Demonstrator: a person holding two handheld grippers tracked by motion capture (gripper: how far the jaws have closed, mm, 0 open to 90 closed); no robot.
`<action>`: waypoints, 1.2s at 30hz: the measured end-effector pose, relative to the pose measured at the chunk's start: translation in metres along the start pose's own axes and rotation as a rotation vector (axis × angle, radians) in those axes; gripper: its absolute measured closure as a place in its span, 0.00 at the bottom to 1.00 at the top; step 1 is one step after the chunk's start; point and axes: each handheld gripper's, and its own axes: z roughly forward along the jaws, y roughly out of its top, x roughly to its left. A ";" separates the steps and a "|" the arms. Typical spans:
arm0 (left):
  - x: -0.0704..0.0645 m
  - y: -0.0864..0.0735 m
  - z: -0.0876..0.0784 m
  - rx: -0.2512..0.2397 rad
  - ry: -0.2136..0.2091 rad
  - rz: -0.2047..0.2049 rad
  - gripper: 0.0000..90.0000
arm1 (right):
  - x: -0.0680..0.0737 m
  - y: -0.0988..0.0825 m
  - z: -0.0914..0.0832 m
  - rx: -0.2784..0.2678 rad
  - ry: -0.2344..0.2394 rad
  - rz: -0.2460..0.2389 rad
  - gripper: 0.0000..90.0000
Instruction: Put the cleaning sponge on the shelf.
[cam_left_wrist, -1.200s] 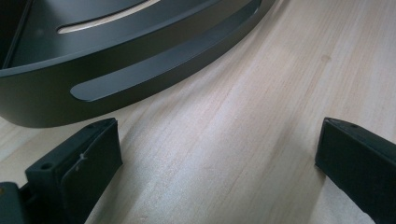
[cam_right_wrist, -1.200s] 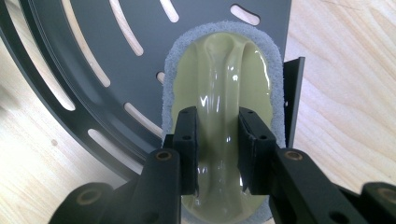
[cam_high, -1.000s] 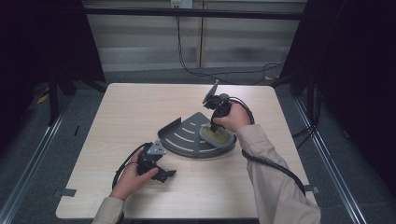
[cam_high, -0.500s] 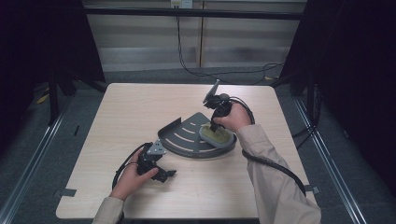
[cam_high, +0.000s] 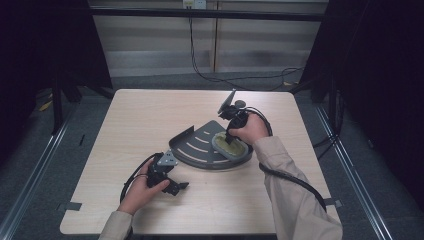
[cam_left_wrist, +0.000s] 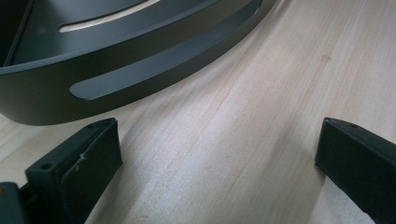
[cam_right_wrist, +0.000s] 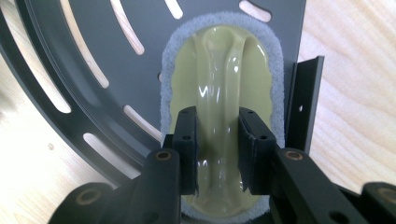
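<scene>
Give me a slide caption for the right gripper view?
Right gripper clamps the scrubber's pale handle ridge on a dark slotted tray.

Readable text: none found in any view.
Labels, brands, numbers, signs: none made out.
</scene>
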 end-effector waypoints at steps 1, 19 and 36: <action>0.000 0.000 0.000 -0.001 -0.003 0.001 0.00 | -0.001 -0.001 0.001 0.008 0.003 -0.002 0.79; 0.000 0.000 0.000 0.003 -0.001 0.001 0.00 | -0.004 -0.009 0.004 0.002 -0.003 0.023 0.78; 0.000 0.000 0.000 -0.001 0.000 0.000 0.00 | -0.006 -0.014 0.005 0.005 -0.006 0.025 0.76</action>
